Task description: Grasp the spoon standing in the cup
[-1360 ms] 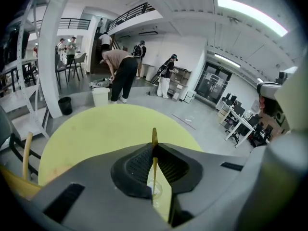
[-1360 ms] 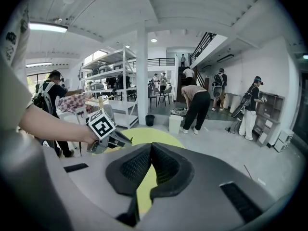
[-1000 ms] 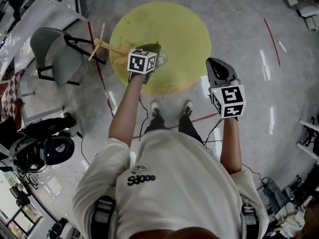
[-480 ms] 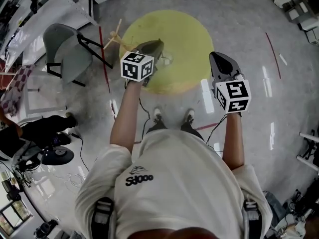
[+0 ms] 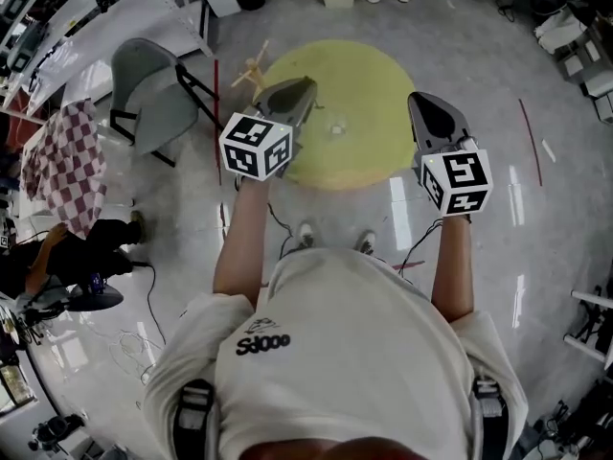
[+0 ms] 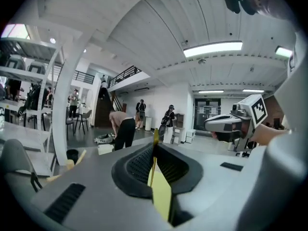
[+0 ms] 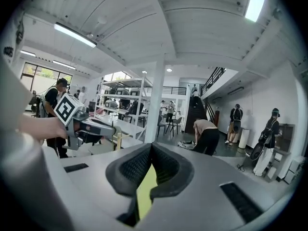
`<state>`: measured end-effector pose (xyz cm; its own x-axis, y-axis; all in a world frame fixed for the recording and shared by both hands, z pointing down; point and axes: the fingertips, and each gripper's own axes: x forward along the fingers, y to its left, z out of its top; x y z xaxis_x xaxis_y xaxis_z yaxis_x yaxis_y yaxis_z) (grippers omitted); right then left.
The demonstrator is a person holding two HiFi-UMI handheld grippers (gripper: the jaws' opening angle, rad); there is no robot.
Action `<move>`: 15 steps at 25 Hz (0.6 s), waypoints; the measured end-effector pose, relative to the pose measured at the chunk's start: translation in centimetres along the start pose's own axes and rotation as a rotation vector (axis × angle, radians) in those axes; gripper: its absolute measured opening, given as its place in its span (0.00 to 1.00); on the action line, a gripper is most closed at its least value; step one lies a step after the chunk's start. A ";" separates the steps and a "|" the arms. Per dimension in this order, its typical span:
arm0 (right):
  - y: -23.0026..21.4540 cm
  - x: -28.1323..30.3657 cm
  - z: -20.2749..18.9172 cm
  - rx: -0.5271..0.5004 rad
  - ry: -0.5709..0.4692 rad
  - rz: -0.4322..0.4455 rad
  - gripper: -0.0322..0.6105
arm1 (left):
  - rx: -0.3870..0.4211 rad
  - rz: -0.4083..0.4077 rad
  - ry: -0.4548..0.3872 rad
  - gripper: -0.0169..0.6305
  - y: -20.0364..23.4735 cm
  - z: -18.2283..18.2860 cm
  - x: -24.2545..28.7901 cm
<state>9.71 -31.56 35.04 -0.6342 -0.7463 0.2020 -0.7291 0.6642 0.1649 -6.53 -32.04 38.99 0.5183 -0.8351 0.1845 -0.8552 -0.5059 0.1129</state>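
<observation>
Spoon not resolved in cup [image 5: 335, 128]. Left gripper [image 5: 303, 86], right gripper [image 5: 422, 101]: jaws pressed together, empty; cup may be toppled unless spread.

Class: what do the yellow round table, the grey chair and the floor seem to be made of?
Table: matte yellow top without glare, perhaps painted wood or laminate.
Chair: smooth moulded grey shell, likely plastic; thin black legs, probably metal.
Floor: speckled grey, glossy with light streaks, likely polished concrete or stone.

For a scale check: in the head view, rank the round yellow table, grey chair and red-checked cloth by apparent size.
1. Round yellow table.
2. Grey chair and red-checked cloth look alike; unranked.
</observation>
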 end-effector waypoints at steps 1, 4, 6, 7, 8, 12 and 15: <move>0.4 0.0 0.4 -0.012 -0.005 0.006 0.08 | 0.016 0.010 -0.012 0.09 0.1 0.6 -0.7; 1.2 -0.1 1.9 -0.043 -0.026 0.018 0.08 | 0.047 0.030 -0.051 0.09 -0.1 2.4 -2.5; 1.4 -0.3 2.9 -0.056 -0.040 0.022 0.08 | 0.053 0.035 -0.074 0.09 -0.3 3.6 -3.5; 1.6 -0.3 3.3 -0.064 -0.048 0.024 0.08 | 0.056 0.038 -0.085 0.09 -0.4 4.1 -4.0; 1.7 -0.2 3.7 -0.073 -0.056 0.027 0.08 | 0.060 0.042 -0.096 0.09 -0.5 4.6 -4.3; 2.6 0.0 4.8 -0.092 -0.080 0.056 0.08 | 0.074 0.042 -0.133 0.09 -1.1 5.9 -5.6; 3.2 -0.1 5.5 -0.092 -0.091 0.082 0.08 | 0.097 0.043 -0.142 0.09 -1.7 6.7 -6.1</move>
<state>6.05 -29.62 30.26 -0.7147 -0.6871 0.1310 -0.6495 0.7214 0.2402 -8.21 -27.55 31.18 0.4818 -0.8750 0.0468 -0.8762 -0.4818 0.0119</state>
